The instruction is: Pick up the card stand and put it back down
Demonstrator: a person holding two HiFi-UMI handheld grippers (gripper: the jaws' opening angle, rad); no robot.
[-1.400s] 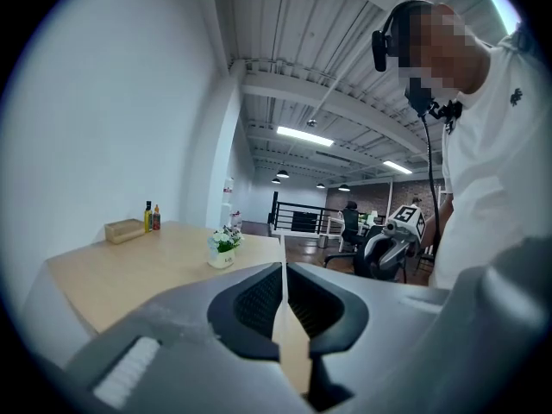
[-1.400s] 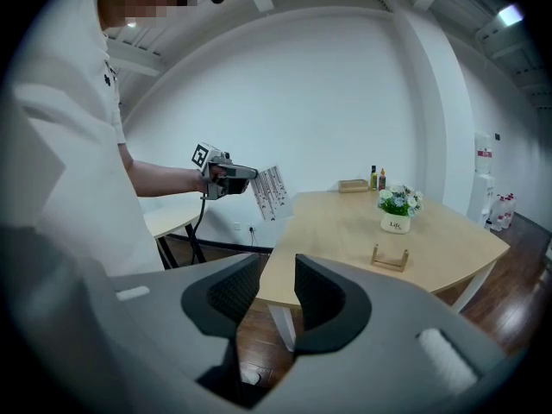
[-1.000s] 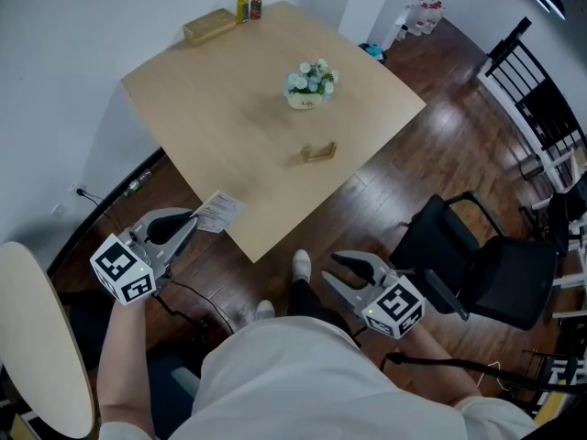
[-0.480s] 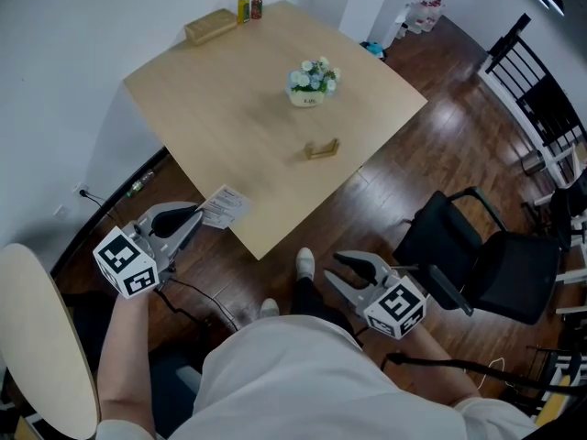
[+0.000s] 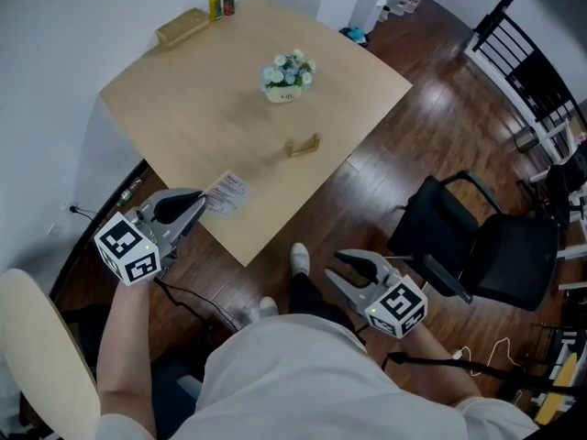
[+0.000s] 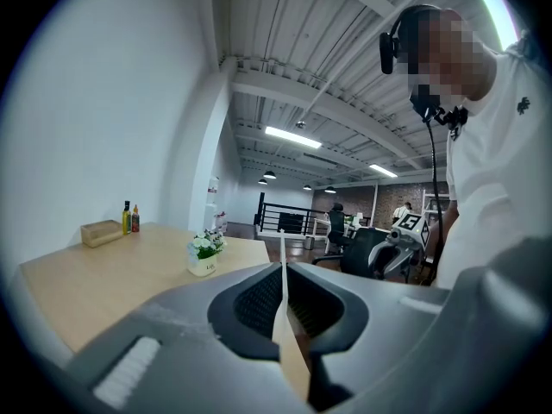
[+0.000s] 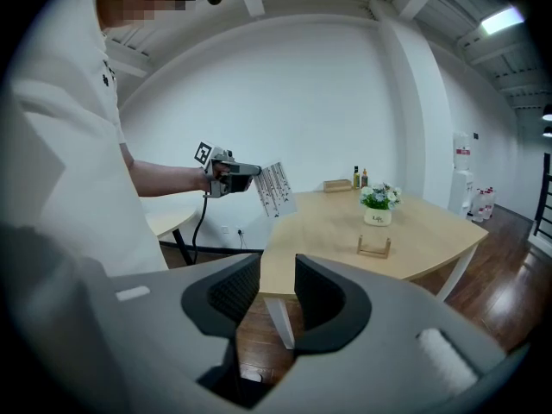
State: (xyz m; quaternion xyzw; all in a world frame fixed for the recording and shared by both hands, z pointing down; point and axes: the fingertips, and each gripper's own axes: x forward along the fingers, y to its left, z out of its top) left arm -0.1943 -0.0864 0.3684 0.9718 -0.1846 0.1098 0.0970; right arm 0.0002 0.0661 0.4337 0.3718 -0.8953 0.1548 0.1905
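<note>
A: Okay, biggest first?
B: Pale square wooden table (image 5: 174,108), black office chair (image 5: 477,246) beside it.
A: Grippers?
B: Left gripper (image 5: 194,206) pinched onto a thin white printed card (image 5: 227,192) at the table's near corner. Right gripper (image 5: 335,266) jaws apart, nothing between, over the floor.
A: Stand?
B: Small white pot of flowers (image 5: 284,76), then the little wooden card stand (image 5: 302,145) upright mid-table near it, well apart from both grippers.

Pale wood worktop (image 5: 183,99) and stand (image 5: 302,145); white flowers (image 5: 287,67); white card (image 5: 227,192) with dark print; dark brown floor (image 5: 413,145); black chair (image 5: 495,255).
</note>
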